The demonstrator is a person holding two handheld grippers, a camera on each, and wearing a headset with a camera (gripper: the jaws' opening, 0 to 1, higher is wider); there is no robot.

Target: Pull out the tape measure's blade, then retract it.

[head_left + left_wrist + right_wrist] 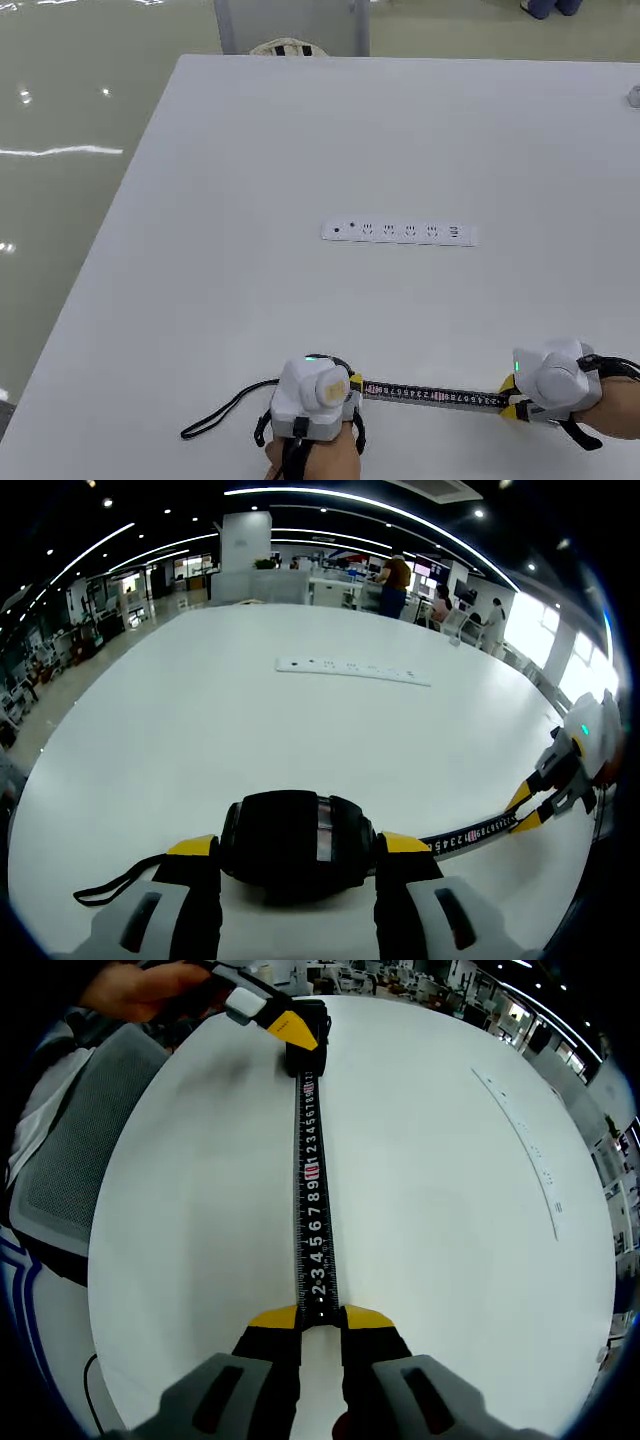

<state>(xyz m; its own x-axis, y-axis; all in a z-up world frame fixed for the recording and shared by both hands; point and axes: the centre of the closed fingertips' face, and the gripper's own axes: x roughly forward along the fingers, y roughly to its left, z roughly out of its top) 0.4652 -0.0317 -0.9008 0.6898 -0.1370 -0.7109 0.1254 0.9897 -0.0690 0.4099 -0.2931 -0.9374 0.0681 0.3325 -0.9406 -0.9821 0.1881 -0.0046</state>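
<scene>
My left gripper [300, 852] clamps the tape measure case [290, 825], right gripper [322, 1317] pinches the blade [312, 1190] end, both nearer me than the power strip [399, 233]; pinch looks maybe shallow, a slip whips it back.

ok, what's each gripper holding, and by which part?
The left gripper clamps the tape measure case by its sides; the right gripper pinches the blade at its end.
</scene>
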